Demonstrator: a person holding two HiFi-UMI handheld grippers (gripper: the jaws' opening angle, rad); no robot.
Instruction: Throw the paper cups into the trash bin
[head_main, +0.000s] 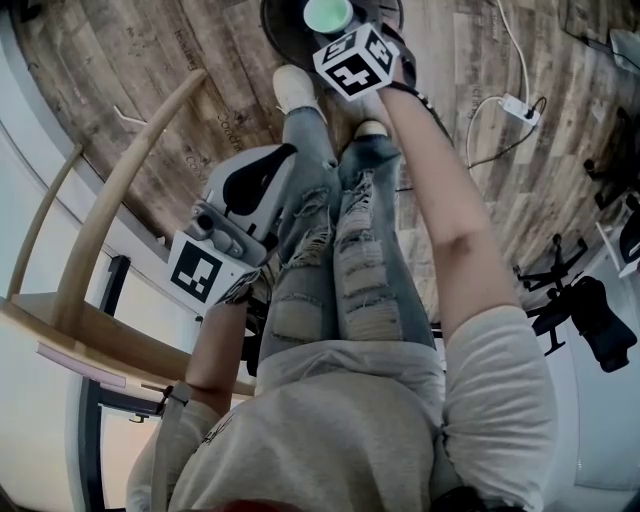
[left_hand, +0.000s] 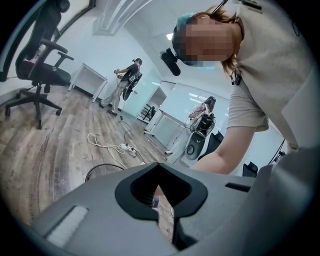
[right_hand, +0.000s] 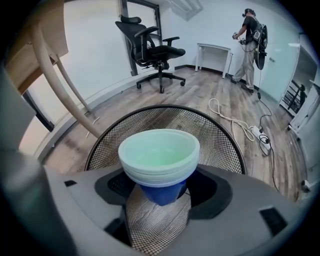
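A stack of paper cups (right_hand: 159, 155), blue outside and pale green inside, sits upright between the jaws of my right gripper (right_hand: 160, 192), which is shut on it. The stack hangs directly over the round black mesh trash bin (right_hand: 165, 110). In the head view the cups (head_main: 328, 14) and right gripper (head_main: 332, 28) are at the top, over the bin (head_main: 272, 30), with the arm stretched forward. My left gripper (head_main: 270, 165) is held back by the person's hip. In its own view the left gripper (left_hand: 160, 196) has its jaws together, holding nothing, and points up at the person.
A wooden table with a curved leg (head_main: 110, 200) stands at the left. A white cable and power strip (head_main: 520, 105) lie on the wood floor to the right. A black office chair (right_hand: 150, 47) and a person (right_hand: 247, 40) are further off.
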